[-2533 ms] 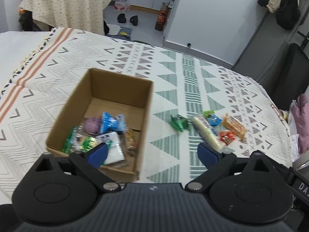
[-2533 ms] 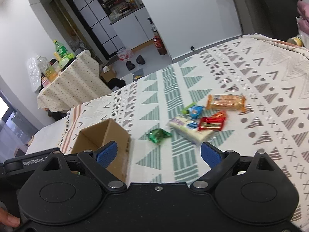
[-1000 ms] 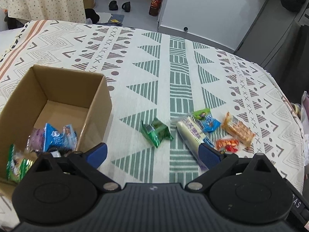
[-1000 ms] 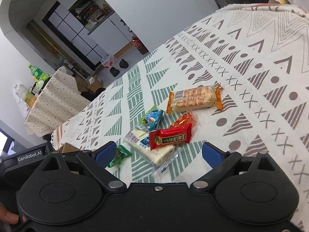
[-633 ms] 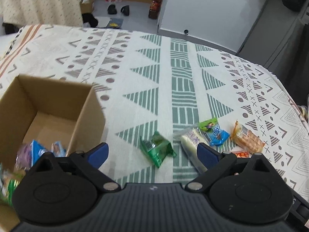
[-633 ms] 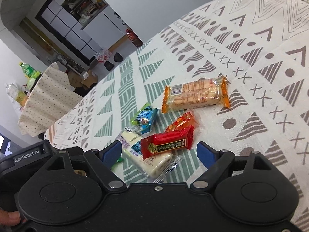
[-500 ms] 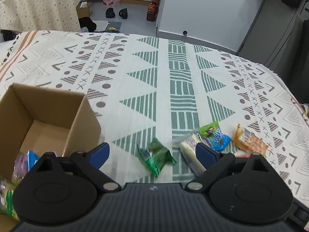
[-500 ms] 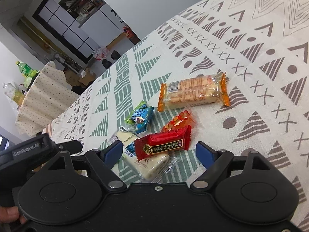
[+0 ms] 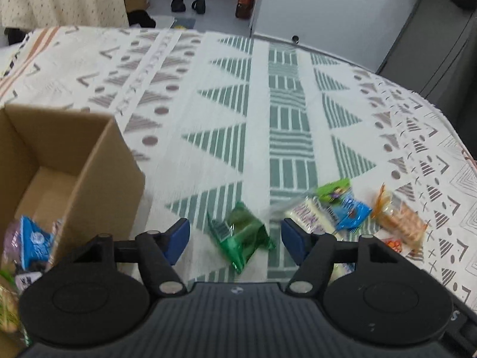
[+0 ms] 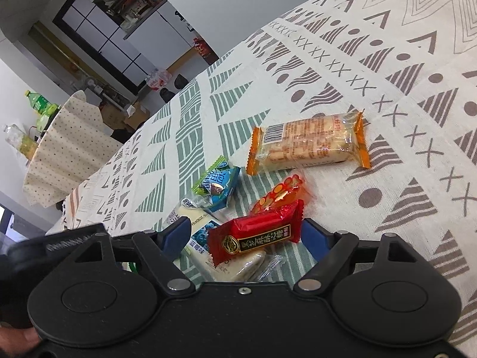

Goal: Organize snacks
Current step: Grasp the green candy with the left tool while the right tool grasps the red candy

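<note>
From the left wrist, the left tool [image 9: 235,235] hangs with its jaws apart, holding nothing, the green packet [image 9: 240,235] between them on the bench cloth [image 9: 226,95]. The cardboard box [image 9: 98,161] sits left of that packet, snacks inside.

From the right wrist, the right tool [image 10: 246,237] gapes wide over the red packet [image 10: 256,235]; the orange-ended biscuit pack [image 10: 307,144] lies beyond it.

Setting: home, living area | evidence: patterned tablecloth [image 9: 208,113], shoes on floor [image 9: 178,3], cloth-covered side table [image 10: 68,137] with drink bottles [image 10: 37,103]
</note>
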